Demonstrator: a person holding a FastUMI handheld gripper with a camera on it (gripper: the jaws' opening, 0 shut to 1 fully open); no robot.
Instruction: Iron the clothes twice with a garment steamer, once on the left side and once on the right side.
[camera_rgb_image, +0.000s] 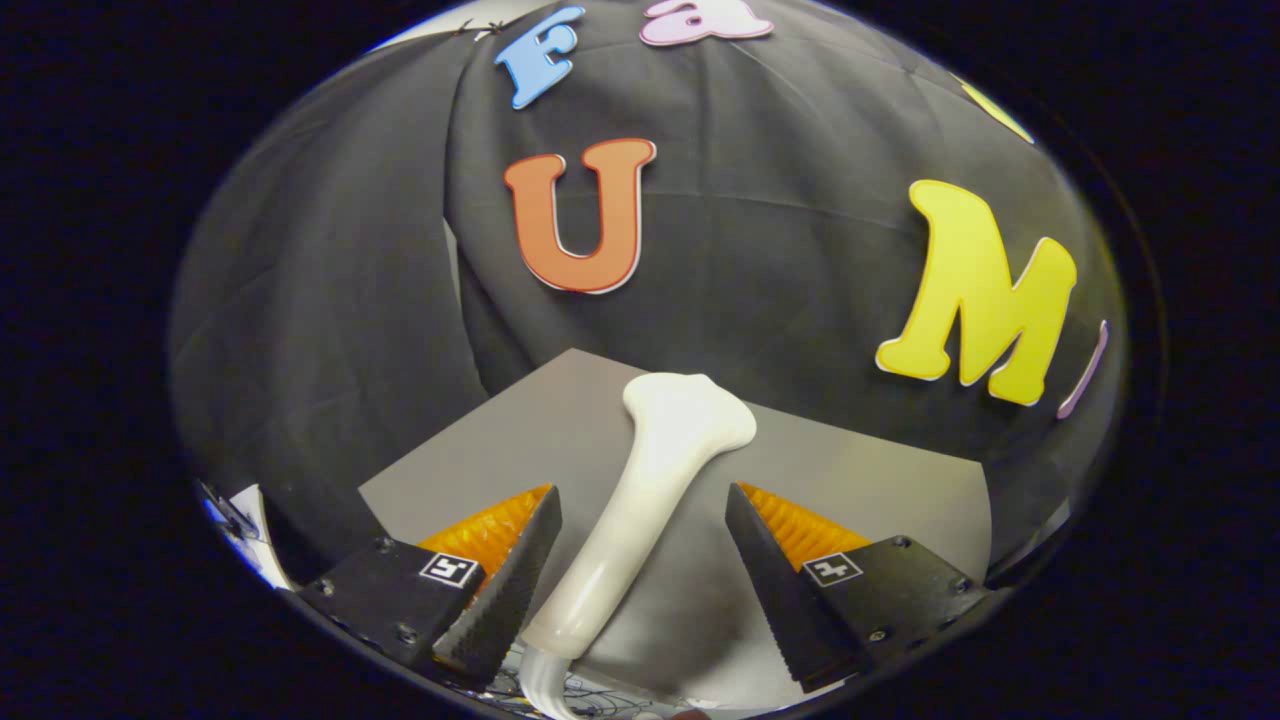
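Item: garment steamer, white, one piece, long handle widening to a flared head.
Position: lying on the grey surface, handle near the jaws, head pointing away toward the booth wall.
Relation to jaws: handle runs between the two fingers, closer to the left one; whether it touches that finger cannot be told; clear gap to the right one.
Gripper: jaws spread wide, pressing on nothing.
Hose: pale hose leaves the handle's near end, dropping below the fingers.
Backdrop: black cloth wall beyond the surface.
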